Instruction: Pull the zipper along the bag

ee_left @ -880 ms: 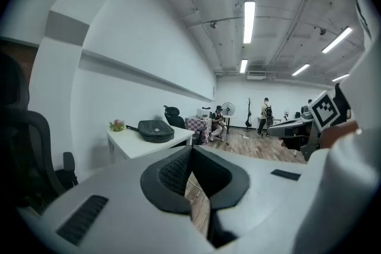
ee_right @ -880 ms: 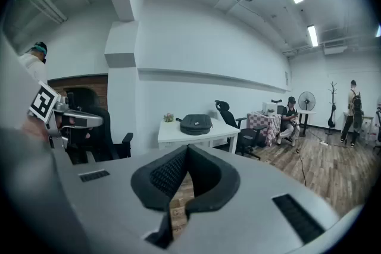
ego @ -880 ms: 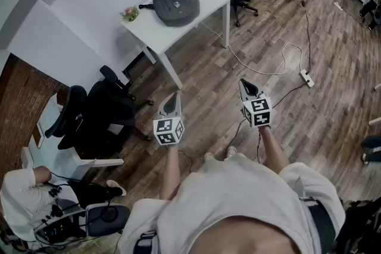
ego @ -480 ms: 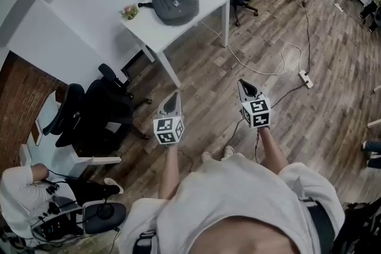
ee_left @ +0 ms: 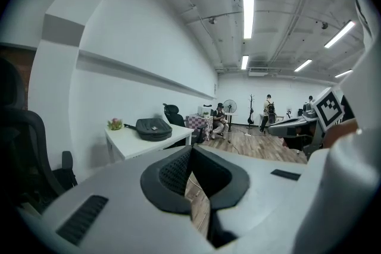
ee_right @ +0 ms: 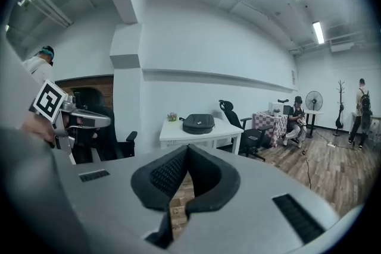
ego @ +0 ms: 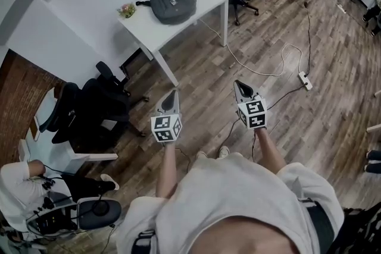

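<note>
- Left gripper (ego: pixel 172 97): fingers (ee_left: pixel 171 172) are lying closed together, gripping nothing. It is hovering over the wooden floor (ego: pixel 333 68) in front of the person's torso.
- Right gripper (ego: pixel 239 86): fingers (ee_right: pixel 168 172) are likewise pressing together on nothing. It is hovering near the left gripper, and both are pointing toward the surface.
- Bag (ego: pixel 173 2): dark grey, lying flat near the middle of the white surface (ego: pixel 205 6), leaning toward its wall-side edge. It is sitting well apart from both grippers. The zipper is showing too small to make out.
- Small potted plant (ego: pixel 126 9): standing at the surface's left corner by the wall, near the bag.
- Black office chairs (ego: pixel 98 110): standing on the floor to the left of the left gripper.
- Power strip (ego: pixel 305 78): lying on the floor to the right, with a white cable trailing toward the surface.
- Seated person (ego: pixel 21 184): sitting at the lower left.
</note>
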A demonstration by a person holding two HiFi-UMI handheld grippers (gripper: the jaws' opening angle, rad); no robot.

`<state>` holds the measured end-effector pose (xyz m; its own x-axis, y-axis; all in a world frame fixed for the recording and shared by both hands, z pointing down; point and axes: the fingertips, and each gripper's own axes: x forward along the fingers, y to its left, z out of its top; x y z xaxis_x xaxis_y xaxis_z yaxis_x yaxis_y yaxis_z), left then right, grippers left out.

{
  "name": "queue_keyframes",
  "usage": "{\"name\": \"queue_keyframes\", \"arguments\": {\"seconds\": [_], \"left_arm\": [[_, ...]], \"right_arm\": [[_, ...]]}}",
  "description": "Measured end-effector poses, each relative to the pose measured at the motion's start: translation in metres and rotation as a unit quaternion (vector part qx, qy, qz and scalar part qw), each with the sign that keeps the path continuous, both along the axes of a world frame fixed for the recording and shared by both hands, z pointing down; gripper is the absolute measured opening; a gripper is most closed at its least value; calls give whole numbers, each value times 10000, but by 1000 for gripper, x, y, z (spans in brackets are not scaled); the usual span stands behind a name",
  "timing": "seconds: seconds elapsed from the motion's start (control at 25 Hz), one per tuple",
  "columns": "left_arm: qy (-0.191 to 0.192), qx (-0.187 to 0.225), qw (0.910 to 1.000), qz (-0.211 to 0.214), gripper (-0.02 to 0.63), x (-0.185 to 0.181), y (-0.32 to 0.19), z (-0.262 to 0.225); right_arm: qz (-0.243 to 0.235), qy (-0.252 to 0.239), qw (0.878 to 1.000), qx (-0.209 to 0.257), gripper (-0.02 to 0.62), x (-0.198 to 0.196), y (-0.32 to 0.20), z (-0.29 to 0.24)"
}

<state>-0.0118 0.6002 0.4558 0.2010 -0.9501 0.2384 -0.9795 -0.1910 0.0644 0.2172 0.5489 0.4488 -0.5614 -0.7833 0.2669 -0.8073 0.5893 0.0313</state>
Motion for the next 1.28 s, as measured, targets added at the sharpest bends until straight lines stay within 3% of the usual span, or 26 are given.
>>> {"name": "queue_keyframes", "arguments": {"seconds": [0.24, 0.56, 1.28], "left_arm": [[-47, -48, 10000, -39, 26, 17, -12, 6], [47, -130, 9999, -40, 26, 13, -50, 26], [159, 41, 9986, 494, 26, -62, -305, 15]], "right_arm": [[-56, -12, 10000, 9, 12, 14, -18, 5], [-114, 55, 9999, -88, 12, 5, -59, 22], [364, 201, 9991, 23, 12, -70, -279, 7]]}}
